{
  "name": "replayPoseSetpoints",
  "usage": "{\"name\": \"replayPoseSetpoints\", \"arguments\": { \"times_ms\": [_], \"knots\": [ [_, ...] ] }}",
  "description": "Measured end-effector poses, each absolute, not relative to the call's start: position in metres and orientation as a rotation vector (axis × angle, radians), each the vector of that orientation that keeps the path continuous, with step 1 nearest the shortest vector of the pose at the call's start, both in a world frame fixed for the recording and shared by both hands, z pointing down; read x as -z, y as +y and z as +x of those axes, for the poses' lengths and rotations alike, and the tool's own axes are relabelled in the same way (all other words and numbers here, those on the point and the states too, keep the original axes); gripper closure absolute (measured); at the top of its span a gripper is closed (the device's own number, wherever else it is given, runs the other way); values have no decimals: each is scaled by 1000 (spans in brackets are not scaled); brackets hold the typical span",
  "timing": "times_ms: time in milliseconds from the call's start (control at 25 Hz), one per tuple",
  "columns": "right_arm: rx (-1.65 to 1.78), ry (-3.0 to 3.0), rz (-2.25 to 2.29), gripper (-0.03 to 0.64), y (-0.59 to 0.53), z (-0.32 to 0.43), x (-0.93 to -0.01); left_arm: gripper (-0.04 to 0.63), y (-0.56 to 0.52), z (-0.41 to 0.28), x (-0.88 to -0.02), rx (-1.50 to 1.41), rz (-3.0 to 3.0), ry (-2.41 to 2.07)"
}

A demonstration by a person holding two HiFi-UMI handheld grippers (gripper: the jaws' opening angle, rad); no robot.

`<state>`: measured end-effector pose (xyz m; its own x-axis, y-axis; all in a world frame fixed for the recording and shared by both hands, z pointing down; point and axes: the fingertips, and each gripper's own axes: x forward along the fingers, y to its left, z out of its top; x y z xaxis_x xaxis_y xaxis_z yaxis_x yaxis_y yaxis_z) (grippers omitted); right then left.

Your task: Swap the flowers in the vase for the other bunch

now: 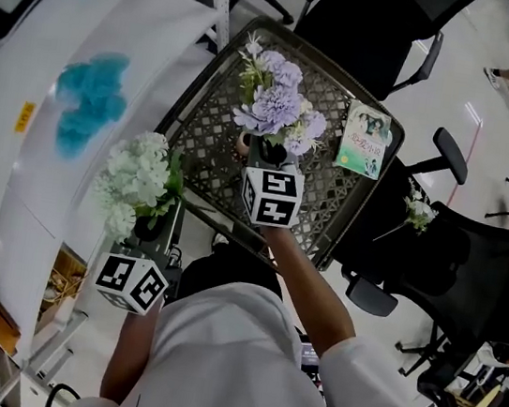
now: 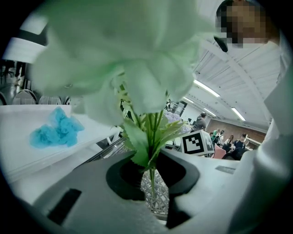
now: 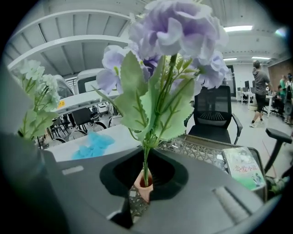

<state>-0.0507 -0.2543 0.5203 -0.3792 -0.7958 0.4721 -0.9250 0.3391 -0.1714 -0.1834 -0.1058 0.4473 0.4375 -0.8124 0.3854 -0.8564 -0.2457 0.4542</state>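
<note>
Looking down in the head view, the left gripper (image 1: pixel 149 228) holds a white bunch (image 1: pixel 135 178) next to a white table (image 1: pixel 163 51) with a blue clump (image 1: pixel 89 105) on it; the right gripper (image 1: pixel 270 153) holds a purple bunch (image 1: pixel 278 107) over a metal mesh table (image 1: pixel 331 200); a green book (image 1: pixel 364 140) lies on the right side of that table; the two bunches are apart. In the left gripper view, the white stems stand in a clear glass vase (image 2: pixel 155 196); the jaws squeeze the sides of the vase; the white blooms are blurry up close. In the right gripper view, the jaws pinch a small pink tube (image 3: pixel 144 182) at the bottom of the purple stems, maybe a stem cap; the purple bunch stands upright, out of the vase, with the mesh showing below it.
</note>
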Motion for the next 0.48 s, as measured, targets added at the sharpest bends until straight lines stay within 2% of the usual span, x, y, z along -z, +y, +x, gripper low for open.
{"name": "replayPoseSetpoints", "arguments": {
  "times_ms": [480],
  "knots": [
    [-542,-2297,1543,580,-247,-60,-493,525,-106,-196,-426,-67,2145,-1413]
  ]
}}
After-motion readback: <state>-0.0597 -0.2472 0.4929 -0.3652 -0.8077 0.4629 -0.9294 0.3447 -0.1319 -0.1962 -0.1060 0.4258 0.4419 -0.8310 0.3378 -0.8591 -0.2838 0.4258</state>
